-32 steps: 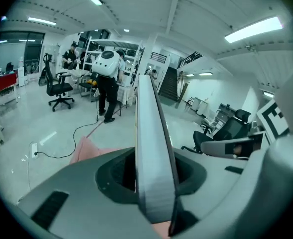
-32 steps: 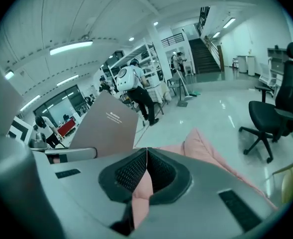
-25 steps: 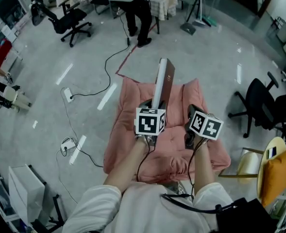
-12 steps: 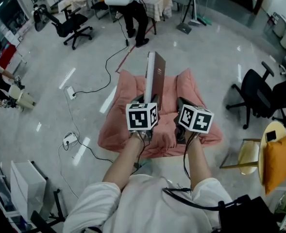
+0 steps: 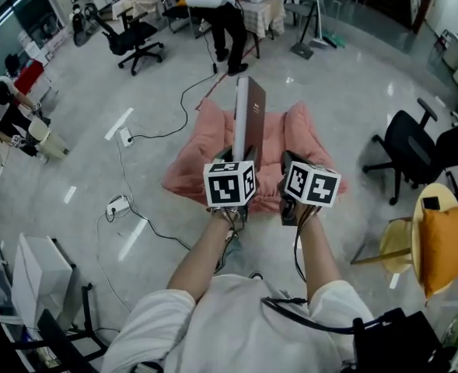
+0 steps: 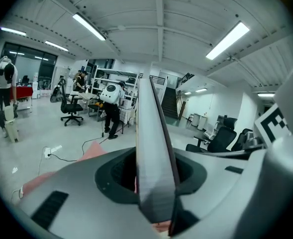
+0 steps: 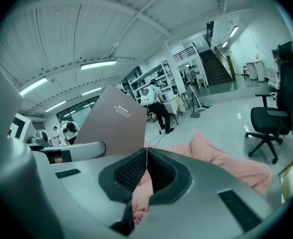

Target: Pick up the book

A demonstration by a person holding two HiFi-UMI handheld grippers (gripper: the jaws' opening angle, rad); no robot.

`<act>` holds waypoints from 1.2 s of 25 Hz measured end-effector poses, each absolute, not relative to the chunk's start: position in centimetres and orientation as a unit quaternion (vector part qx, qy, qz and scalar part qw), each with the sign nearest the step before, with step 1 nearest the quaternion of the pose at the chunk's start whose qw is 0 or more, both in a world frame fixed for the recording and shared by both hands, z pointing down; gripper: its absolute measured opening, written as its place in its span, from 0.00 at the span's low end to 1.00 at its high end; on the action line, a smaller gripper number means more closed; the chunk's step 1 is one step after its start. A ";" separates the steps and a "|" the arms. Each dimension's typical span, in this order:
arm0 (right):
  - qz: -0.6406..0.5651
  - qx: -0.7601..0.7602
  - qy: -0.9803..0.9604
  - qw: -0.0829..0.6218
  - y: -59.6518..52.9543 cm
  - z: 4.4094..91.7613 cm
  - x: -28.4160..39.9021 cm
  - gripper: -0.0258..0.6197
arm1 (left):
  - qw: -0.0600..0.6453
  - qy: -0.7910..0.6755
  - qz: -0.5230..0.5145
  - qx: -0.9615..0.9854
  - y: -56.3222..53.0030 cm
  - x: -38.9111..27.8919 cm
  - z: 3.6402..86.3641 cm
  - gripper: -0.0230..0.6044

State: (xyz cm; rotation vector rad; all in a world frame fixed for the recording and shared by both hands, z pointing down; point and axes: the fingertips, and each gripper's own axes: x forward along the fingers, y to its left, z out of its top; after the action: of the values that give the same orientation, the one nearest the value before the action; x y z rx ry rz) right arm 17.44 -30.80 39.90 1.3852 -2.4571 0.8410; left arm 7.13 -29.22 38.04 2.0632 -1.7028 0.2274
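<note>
The book, brown-covered with a white page edge, stands on edge in the air in front of me. My left gripper is shut on its lower end, and in the left gripper view the book rises straight out between the jaws of that left gripper. Beside it on the right my right gripper holds nothing. The right gripper view shows the right gripper with its pads meeting in a thin line, and the book's cover to its left.
A pink cushion lies on the grey floor beyond the grippers. Cables and a power strip run at the left. A black office chair and a yellow chair with an orange cushion stand at the right. A person stands at the back.
Both grippers have drawn back from the cushion together, the left one carrying the book slightly higher. The cushion now lies farther ahead, and more floor shows below it.
</note>
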 end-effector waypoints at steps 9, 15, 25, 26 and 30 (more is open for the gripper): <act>0.291 0.454 -0.836 0.101 -26.2 39.5 16.7 0.09 | 0.221 -0.632 0.083 0.738 -24.1 7.2 37.1 0.26; 0.284 0.464 -0.833 0.102 -25.3 39.0 15.8 0.09 | 0.215 -0.632 0.084 0.740 -23.3 6.3 36.8 0.26; 0.261 0.491 -0.827 0.080 -24.3 38.2 13.4 0.09 | 0.213 -0.623 0.071 0.750 -22.4 3.9 36.5 0.26; 0.254 0.495 -0.827 0.077 -24.3 38.0 13.4 0.09 | 0.213 -0.623 0.071 0.750 -22.3 3.7 36.5 0.26; 0.251 0.503 -0.824 0.069 -24.2 38.2 13.1 0.09 | 0.214 -0.623 0.070 0.749 -22.0 2.9 36.7 0.26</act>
State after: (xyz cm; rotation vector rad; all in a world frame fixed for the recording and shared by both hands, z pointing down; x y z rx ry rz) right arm 13.05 -24.16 38.21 1.5151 -2.4807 0.7546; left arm 2.90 -22.05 36.66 2.0769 -1.7295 0.1942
